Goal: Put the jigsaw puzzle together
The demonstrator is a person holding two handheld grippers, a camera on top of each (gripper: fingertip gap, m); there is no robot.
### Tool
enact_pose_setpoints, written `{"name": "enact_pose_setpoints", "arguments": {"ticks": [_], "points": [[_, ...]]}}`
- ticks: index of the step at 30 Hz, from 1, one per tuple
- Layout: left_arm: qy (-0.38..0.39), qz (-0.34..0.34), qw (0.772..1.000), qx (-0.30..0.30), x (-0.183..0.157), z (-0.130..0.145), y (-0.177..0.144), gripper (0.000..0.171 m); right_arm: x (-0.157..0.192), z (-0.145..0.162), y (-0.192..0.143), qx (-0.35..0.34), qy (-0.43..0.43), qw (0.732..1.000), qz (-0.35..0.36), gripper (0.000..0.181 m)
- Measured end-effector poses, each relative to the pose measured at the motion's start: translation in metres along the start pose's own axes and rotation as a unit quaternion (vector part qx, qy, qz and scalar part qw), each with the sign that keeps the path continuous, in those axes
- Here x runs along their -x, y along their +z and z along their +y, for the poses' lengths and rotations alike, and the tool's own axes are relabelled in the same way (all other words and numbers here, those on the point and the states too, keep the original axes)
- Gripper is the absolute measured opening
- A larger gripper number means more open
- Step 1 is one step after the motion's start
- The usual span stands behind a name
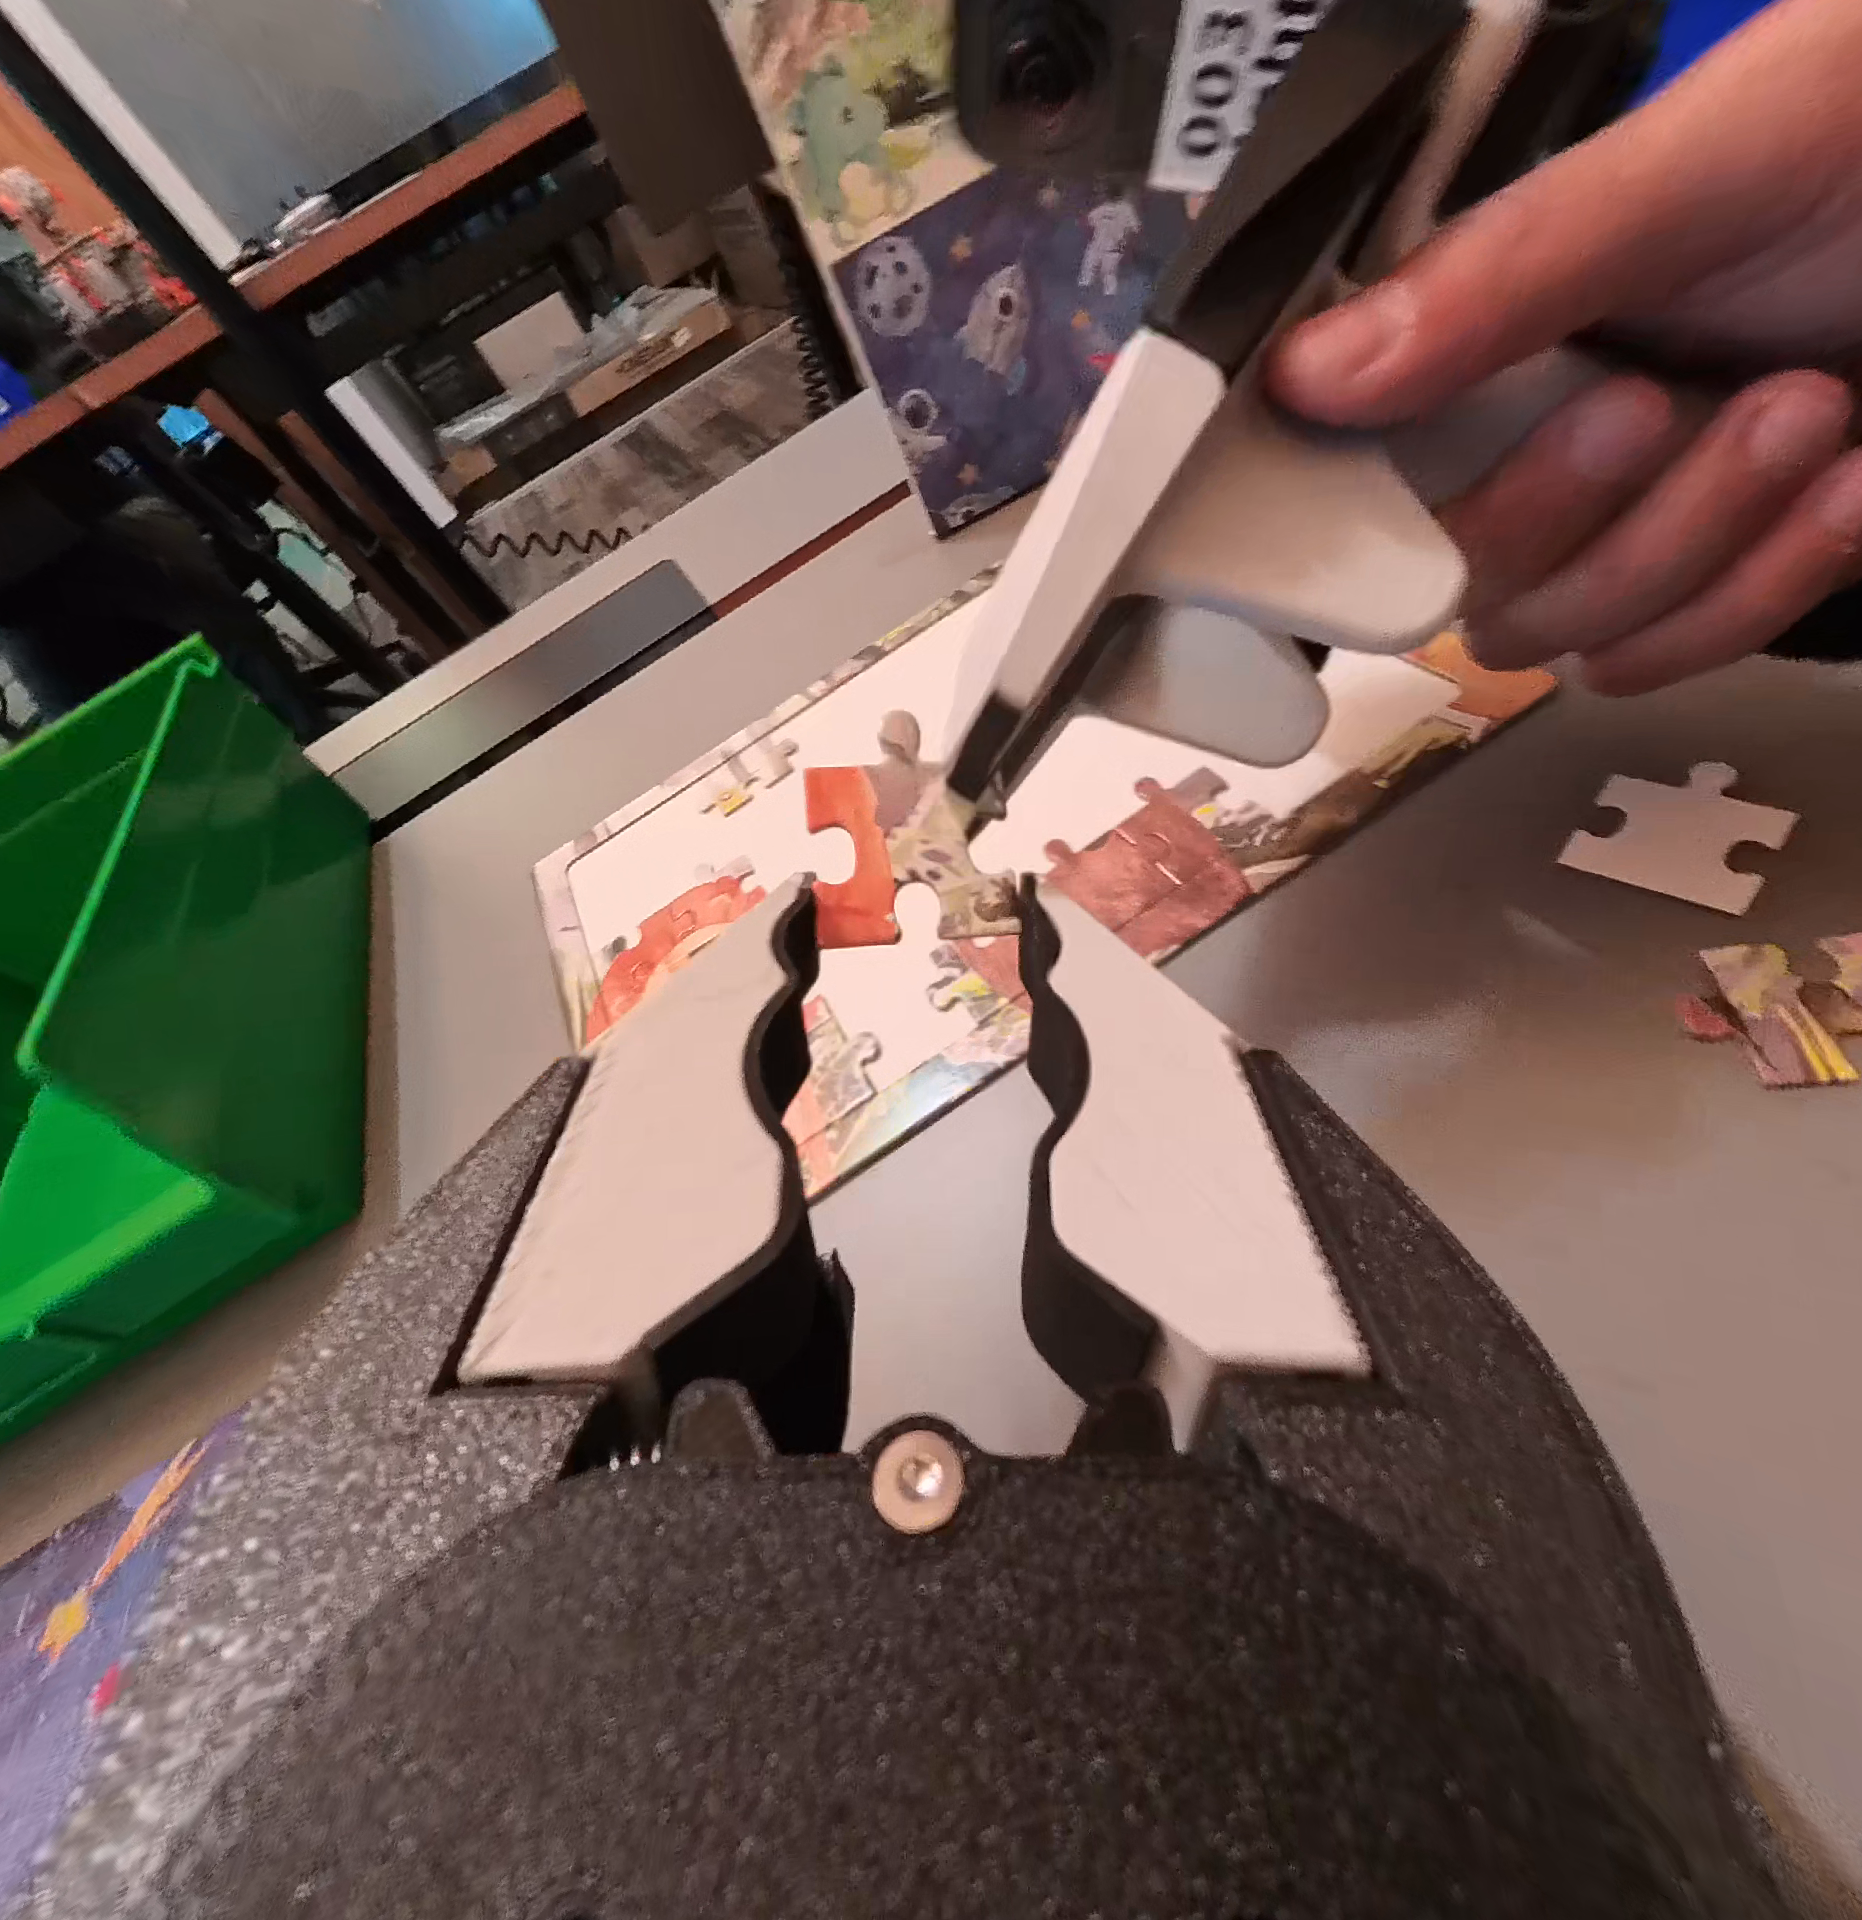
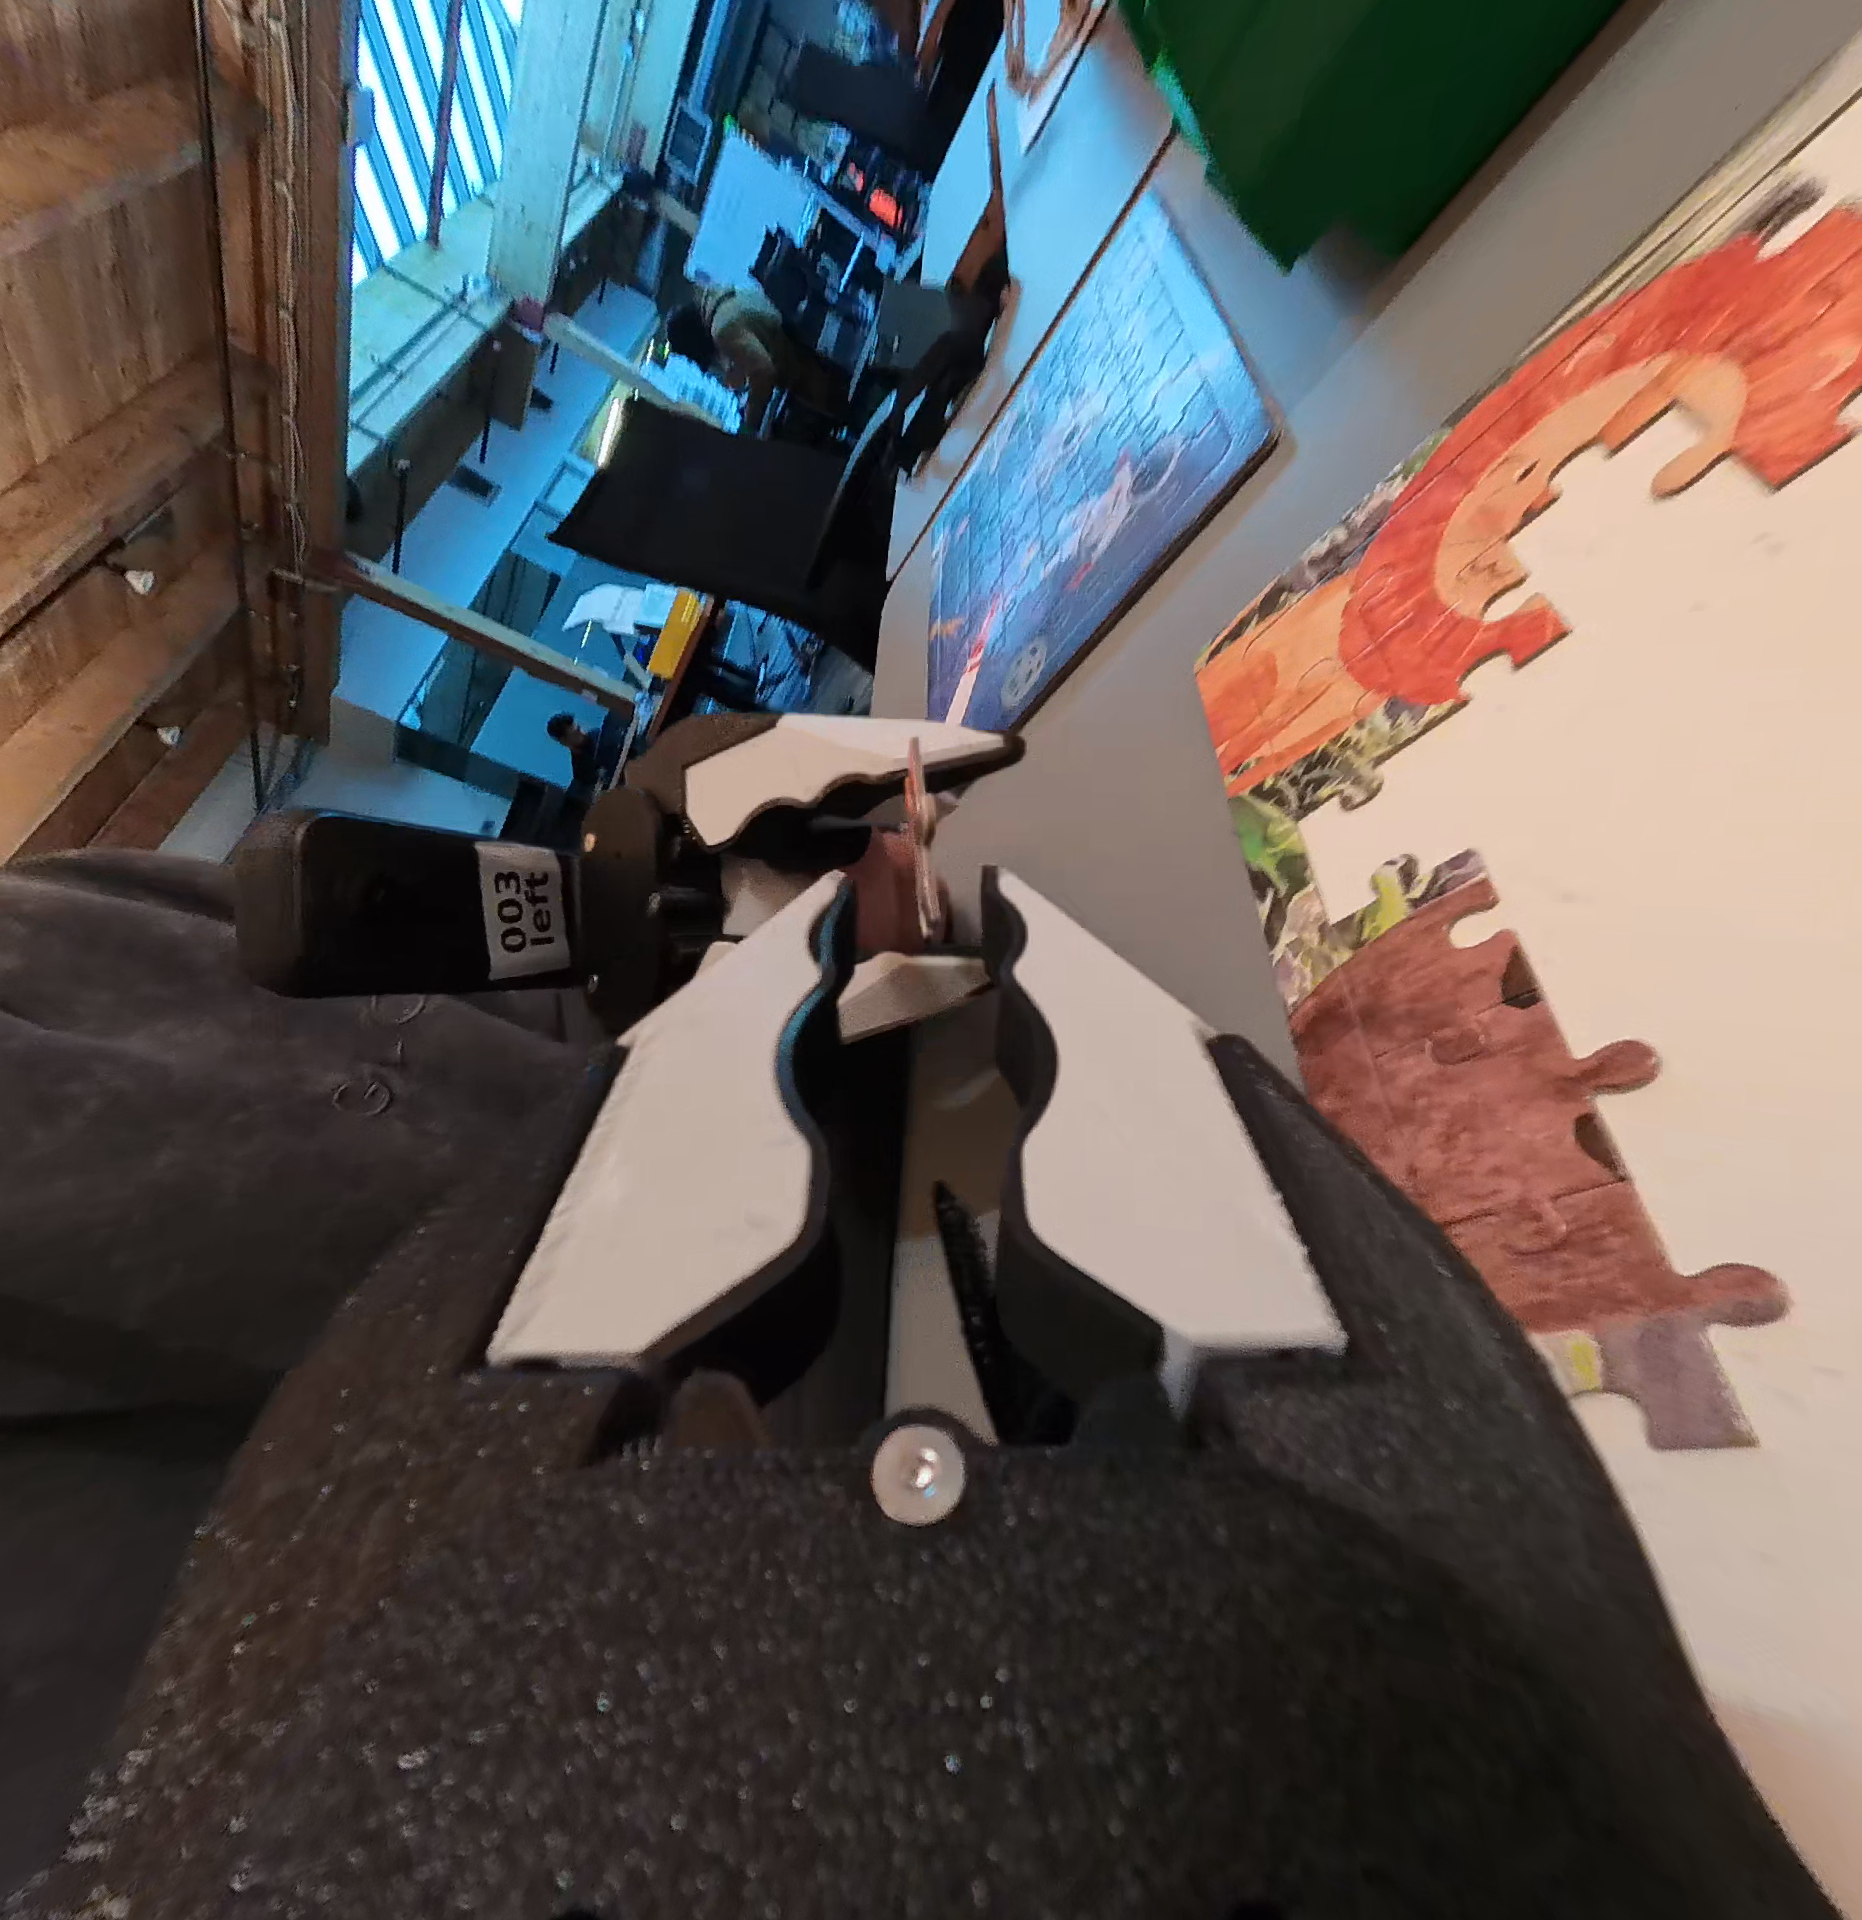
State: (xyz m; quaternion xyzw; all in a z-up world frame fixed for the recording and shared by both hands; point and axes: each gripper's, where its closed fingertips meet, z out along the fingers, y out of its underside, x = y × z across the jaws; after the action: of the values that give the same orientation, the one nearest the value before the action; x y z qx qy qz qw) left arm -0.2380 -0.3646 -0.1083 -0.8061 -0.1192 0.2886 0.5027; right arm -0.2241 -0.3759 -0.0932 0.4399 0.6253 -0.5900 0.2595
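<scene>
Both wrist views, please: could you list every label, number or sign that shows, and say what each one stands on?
White sticker, dark print, on the black body of the left gripper: legible, but I do not quote writing.
Second white sticker, dark print, beside the camera on the right gripper: partly cut off, likewise not quoted.
Cardboard box on the shelf: print too blurred to read.

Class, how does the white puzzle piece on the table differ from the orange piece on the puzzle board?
The white puzzle piece shows a blank side; the orange piece shows print. The white puzzle piece lies off the puzzle board, the orange piece on it. Both lie flat.
</scene>
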Motion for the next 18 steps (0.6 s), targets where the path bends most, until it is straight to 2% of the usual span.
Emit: {"name": "enact_pose_setpoints", "arguments": {"ticks": [3, 6, 18], "points": [[-0.031, -0.006, 0.999, 0.007, 0.009, 0.003, 0.0, 0.038, 0.004, -0.01, -0.003, -0.029, -0.022, 0.999, -0.004, 0.014], [-0.041, -0.003, 0.999, 0.003, 0.009, 0.002, 0.0, 0.038, 0.003, -0.009, 0.003, -0.024, -0.04, 0.999, 0.007, 0.001], [-0.048, 0.0, 0.999, 0.014, 0.011, 0.007, 0.0, 0.038, 0.0, -0.018, 0.001, -0.048, -0.033, 0.998, 0.005, 0.003]]}}
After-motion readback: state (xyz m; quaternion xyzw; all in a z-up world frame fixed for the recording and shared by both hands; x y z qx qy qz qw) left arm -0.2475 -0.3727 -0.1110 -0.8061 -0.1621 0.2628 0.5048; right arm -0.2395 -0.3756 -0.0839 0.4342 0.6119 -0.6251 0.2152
